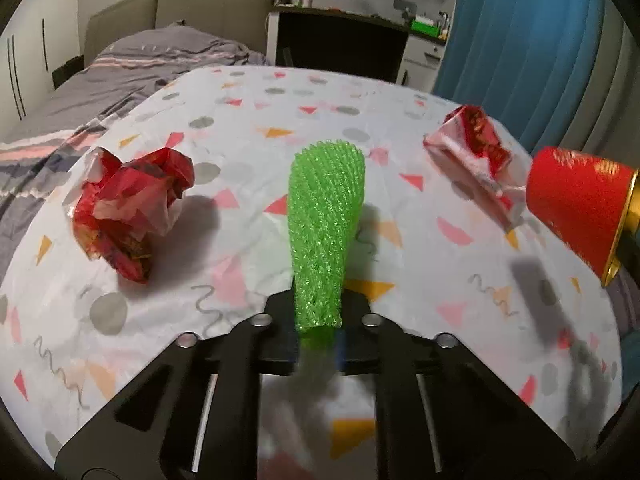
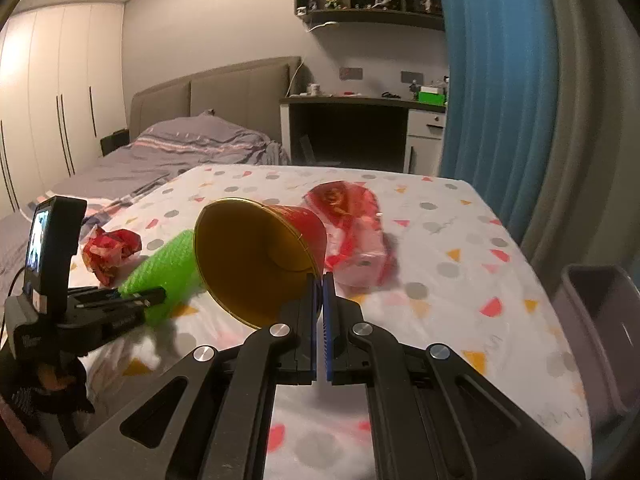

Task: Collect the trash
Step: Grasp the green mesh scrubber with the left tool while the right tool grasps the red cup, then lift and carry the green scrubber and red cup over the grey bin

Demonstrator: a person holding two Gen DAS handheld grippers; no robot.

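1. The table (image 2: 460,240), under a cloth printed with dots and triangles, carries all the litter. A grey bin (image 2: 600,320) stands off its right edge, presumably where everything ends up.
2. The red paper cup (image 2: 260,256) with a gold lining is off the cloth, lying sideways in the air. Its mouth faces the right wrist camera and leftward, and its base points away toward the far right of the table. The right gripper (image 2: 322,292) has its jaws shut on the rim. I'd judge it light and easy to crush, so the rim is a sound hold, though it will swing on a fast carry.
3. The green foam net sleeve (image 1: 326,216) lies in the middle of the table, its long axis running away from the left gripper (image 1: 318,312). The near end sits between those jaws, which are closed on it. It looks soft, springy and nearly weightless; a pinch at one end should lift it, with the rest drooping.
4. A flattened red and white wrapper (image 1: 472,156) lies far right, its length slanting toward the cup.
5. A crumpled red wrapper ball (image 1: 128,208) sits left of the sleeve, well apart. It has no clear axis and should be easy to pinch anywhere.
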